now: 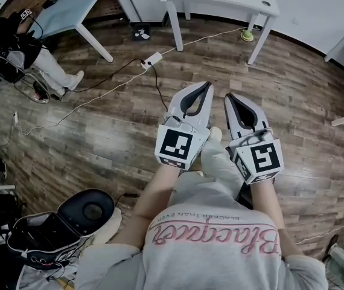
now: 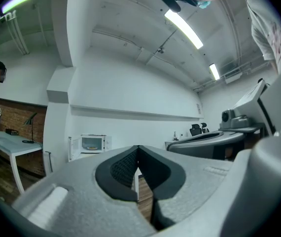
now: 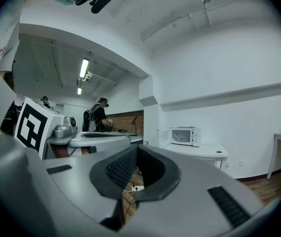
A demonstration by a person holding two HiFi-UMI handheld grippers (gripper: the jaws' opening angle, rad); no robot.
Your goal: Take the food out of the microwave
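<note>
Left claw [image 1: 206,87], right claw [image 1: 229,96]: side by side, pointing level, jaws closed together, empty. White box microwave [image 3: 182,136], door open, on white worktop [image 3: 207,151], well apart.

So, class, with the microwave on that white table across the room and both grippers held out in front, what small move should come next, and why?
Probably step closer to the microwave. It sits far off on the white table, door seemingly open, while the left gripper and right gripper are shut, empty and well out of reach.
</note>
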